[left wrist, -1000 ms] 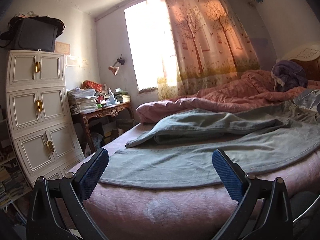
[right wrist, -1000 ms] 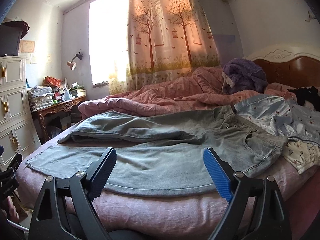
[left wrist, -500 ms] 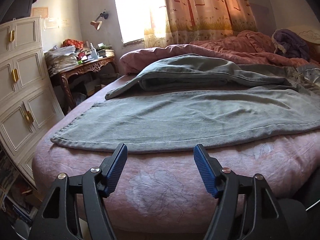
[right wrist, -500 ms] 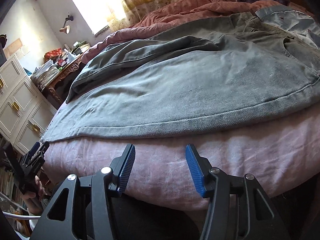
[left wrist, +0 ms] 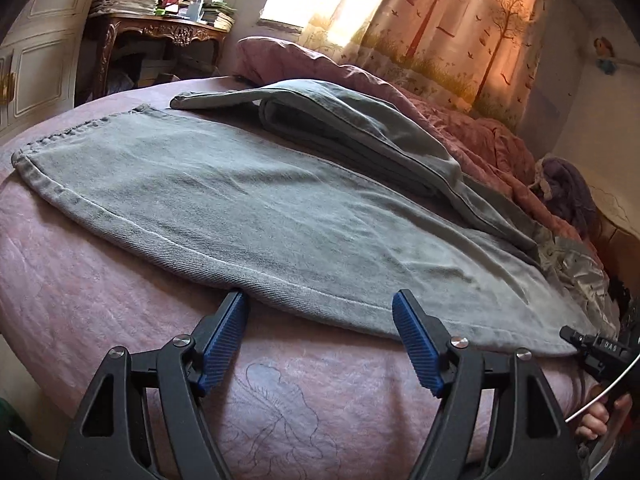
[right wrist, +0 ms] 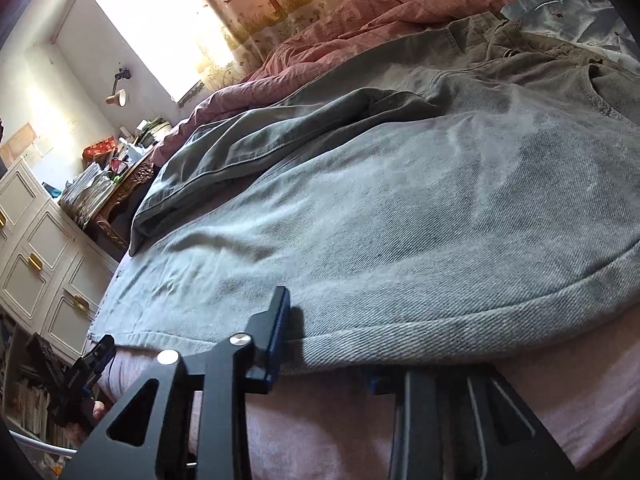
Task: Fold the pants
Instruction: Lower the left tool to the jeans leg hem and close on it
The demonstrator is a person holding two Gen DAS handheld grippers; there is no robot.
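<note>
The only text that can be read is the small white letters "DAS" on the black body of the right claw (left wrist: 600, 350), seen at the right edge of the left wrist view; the papers on the wall (right wrist: 22, 142) are too blurred to read.

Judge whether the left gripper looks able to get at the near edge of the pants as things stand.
Probably yes: the left gripper is opening, its fingertips right at the near seam of the pants, with only bare bedspread around.
</note>
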